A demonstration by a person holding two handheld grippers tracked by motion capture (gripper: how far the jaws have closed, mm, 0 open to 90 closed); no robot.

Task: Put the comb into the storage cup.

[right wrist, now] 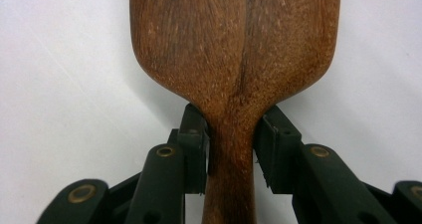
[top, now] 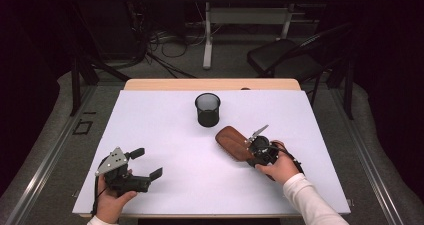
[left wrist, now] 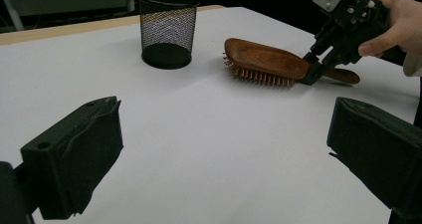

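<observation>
- Right gripper (right wrist: 231,149): jaws narrowed onto the neck of the brown wooden paddle hairbrush (top: 234,142), pads against both sides of the handle; grasp judged made.
- Hairbrush lies bristles-down on the white table sheet (top: 165,130), centre-right of the high view; not yet lifted.
- Judged remaining: lift and carry, likely to the black wire-mesh cup (top: 207,110), just above-left of the brush.
- Left gripper (top: 142,163): jaws wide, empty, lower left.
- Open sheet all around; right edge near the hand.
</observation>
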